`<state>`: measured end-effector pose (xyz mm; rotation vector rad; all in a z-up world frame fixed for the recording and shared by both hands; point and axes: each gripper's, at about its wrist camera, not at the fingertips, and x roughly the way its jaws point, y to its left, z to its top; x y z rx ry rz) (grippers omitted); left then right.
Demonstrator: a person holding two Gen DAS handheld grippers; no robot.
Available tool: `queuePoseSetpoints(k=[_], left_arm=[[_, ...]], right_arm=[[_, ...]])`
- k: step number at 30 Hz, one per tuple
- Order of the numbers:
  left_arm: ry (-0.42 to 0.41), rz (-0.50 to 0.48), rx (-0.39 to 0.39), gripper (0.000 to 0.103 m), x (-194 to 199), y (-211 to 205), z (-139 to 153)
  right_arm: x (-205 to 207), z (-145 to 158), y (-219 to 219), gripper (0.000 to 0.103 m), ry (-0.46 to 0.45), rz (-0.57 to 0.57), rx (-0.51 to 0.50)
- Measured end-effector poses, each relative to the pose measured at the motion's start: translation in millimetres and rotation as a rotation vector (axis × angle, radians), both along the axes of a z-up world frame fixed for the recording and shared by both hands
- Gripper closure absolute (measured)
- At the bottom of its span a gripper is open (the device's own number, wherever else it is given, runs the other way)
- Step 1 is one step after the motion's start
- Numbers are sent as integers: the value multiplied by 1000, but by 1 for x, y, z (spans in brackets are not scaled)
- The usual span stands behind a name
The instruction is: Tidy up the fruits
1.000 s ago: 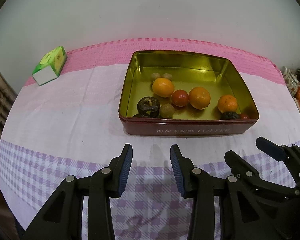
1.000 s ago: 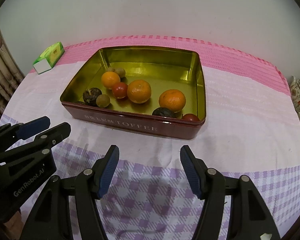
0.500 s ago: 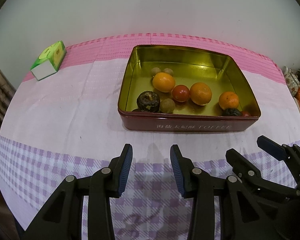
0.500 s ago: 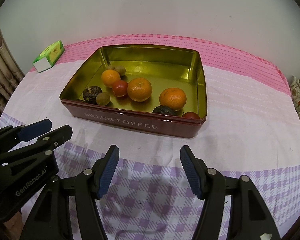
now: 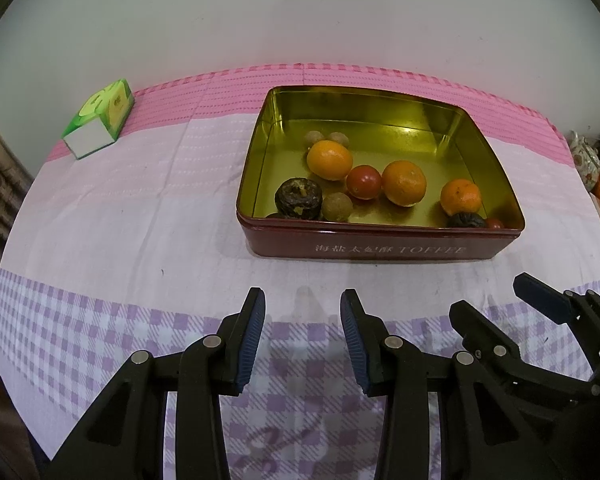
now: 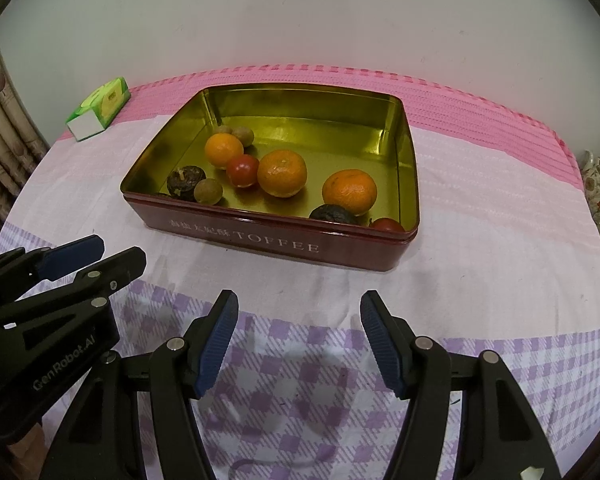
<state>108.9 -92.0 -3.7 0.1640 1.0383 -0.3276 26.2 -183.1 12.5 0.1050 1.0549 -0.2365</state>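
Nearest: left gripper low over the checked part of the cloth, fingers spread with a moderate gap, nothing between them. Right gripper just beside it, spread wider, also empty. Both point at the tin and sit short of its front wall, so neither is in reach of fruit; looks like a standoff pose.

Next: red tin, gold inside, no lid in view, lying square on the cloth, front wall lettered. All fruit I can see is inside it, none on the cloth.

Inside, front to back:
- front right corner: dark fruit touching a small tomato, both half hidden by the wall
- just behind: orange
- front left: dark shrivelled fruit touching a brown longan
- middle: tomato wedged between 2 oranges
- behind those: 2 more longans, touching

Fruit is clustered left and front, kinds mixed; back and right of the floor bare. Likely rolled together on the smooth metal.

Stage: fits gathering-into-tin being complete, or sorting by kind yet to happen. Can't tell which.

Far: green box at the back left on the pink stripe, well apart from the tin. Wall behind.
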Motion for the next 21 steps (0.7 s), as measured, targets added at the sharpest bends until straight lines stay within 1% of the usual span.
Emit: queuePoseSetpoints(k=[21], left_arm=[[6,-2,-3,62,0,1,1]], right_arm=[[-1,-1,0,42,2,-3,2]])
